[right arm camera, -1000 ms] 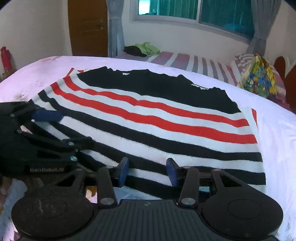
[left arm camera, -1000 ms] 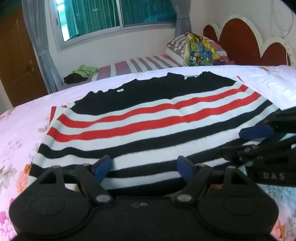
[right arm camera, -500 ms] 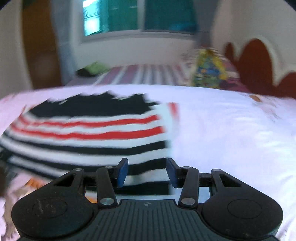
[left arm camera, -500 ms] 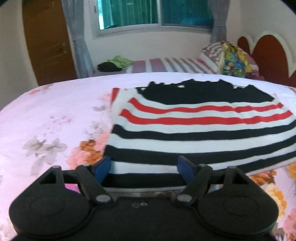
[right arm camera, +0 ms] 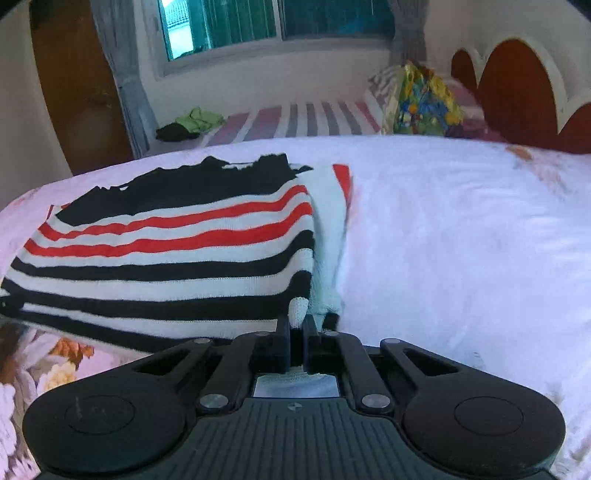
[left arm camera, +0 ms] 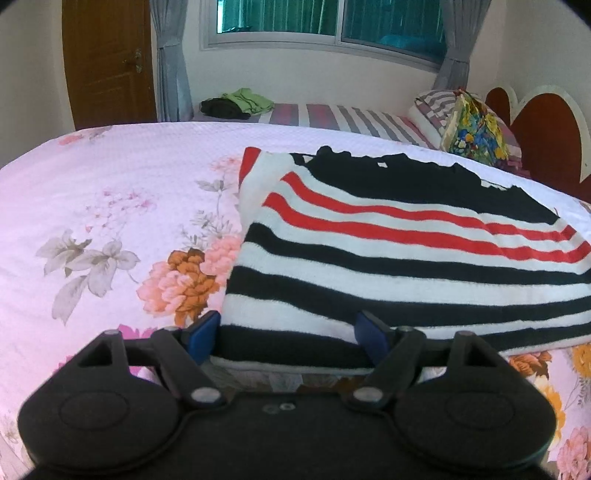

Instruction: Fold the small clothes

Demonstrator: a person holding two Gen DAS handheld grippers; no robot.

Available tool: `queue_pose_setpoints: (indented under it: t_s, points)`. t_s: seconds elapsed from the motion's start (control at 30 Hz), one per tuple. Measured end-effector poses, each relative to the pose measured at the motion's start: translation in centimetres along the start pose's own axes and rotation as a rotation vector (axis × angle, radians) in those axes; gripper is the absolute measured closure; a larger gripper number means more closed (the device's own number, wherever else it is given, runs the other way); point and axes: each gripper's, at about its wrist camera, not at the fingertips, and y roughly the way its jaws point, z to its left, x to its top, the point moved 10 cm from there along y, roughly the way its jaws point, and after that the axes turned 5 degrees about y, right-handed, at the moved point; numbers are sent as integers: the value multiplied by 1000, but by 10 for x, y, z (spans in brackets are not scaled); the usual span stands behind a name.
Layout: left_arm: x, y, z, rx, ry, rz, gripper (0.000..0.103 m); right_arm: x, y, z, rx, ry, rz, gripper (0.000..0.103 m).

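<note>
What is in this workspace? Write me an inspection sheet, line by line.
Surface: bed with a pink floral sheet, white toward the headboard side.
Job's things: striped sweater, black, white and red, lying flat on the sheet.
Clutter: green and black clothes heaped on the far striped mattress; colourful pillow by the headboard.
Grippers: left hand-held gripper open, its fingers either side of the sweater's near hem; right hand-held gripper shut on the sweater's near corner, white knit pinched between the fingers.
Cables: nothing seen.
Surroundings: window with grey curtains, wooden door, red and white headboard.
</note>
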Motion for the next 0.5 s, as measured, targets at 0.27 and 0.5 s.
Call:
queue_pose_setpoints:
  t_s: [0.27,0.5]
  points:
    - [2,-4,8,30,3,17,24,5,1,-6,-66,60,-14,97]
    - [6,-4,8,129,101,31,23,13,0,30,-14,-89,-3,96]
